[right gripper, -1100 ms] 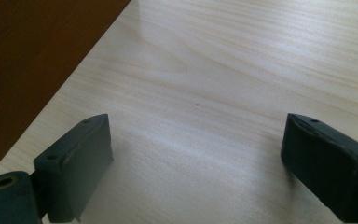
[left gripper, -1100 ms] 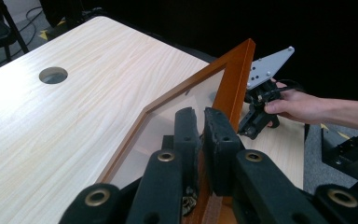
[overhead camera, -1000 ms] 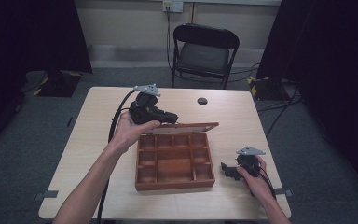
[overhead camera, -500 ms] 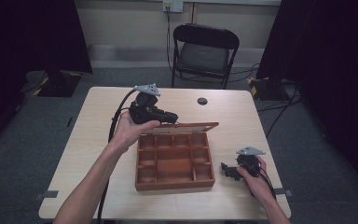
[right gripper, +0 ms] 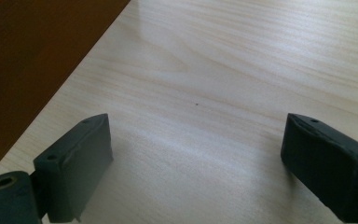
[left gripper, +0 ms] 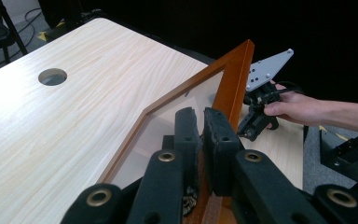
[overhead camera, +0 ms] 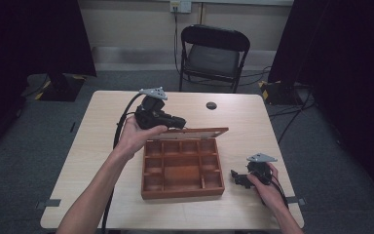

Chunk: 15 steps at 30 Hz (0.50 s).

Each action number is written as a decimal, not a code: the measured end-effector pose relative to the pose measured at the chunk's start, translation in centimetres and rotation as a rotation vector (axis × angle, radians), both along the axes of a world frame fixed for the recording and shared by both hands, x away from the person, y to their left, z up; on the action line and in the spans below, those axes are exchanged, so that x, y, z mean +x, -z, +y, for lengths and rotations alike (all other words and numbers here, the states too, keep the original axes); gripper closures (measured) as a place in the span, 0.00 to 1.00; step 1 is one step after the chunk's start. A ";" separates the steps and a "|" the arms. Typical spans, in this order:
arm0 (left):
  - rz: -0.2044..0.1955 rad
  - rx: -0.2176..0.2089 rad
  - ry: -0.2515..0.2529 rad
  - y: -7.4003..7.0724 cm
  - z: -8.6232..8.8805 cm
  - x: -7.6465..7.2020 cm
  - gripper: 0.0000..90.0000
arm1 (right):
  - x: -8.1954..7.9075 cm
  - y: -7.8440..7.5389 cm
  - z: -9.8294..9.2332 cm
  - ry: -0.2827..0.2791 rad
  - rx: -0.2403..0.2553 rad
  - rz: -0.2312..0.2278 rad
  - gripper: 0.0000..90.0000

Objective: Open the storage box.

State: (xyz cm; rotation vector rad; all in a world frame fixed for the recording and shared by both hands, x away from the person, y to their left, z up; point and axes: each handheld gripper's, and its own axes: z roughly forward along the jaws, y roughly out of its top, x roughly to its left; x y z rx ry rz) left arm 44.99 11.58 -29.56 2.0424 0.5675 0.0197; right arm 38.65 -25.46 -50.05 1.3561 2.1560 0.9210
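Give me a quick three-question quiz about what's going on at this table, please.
1. True or false: the left gripper is shut on the frame of the box lid.
2. How do the right gripper's fingers stand? A) wide apart above bare table B) pinching a screw
3. What stands beyond the table's far edge?

Key: 1 true. 2 A. 3 A black folding chair.

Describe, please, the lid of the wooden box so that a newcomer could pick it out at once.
On the pale table lies a compartmented wooden box. The lid rises from its far edge, clamped in the left gripper. Unlike the box, it is a thin frame around a clear pane.
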 end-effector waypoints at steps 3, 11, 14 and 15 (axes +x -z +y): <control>-0.002 0.000 0.001 0.0 0.0 0.0 0.94 | 0.0 0.0 0.0 0.000 0.000 0.000 0.09; -0.007 0.003 0.001 0.0 -0.1 0.0 0.94 | 0.0 0.0 0.0 0.000 0.000 0.000 0.09; -0.007 0.001 0.001 0.0 -0.1 0.0 0.94 | 0.0 0.0 0.0 0.000 0.000 0.000 0.09; -0.007 0.001 0.001 0.0 -0.1 0.0 0.94 | 0.0 0.0 0.0 0.000 0.000 0.000 0.09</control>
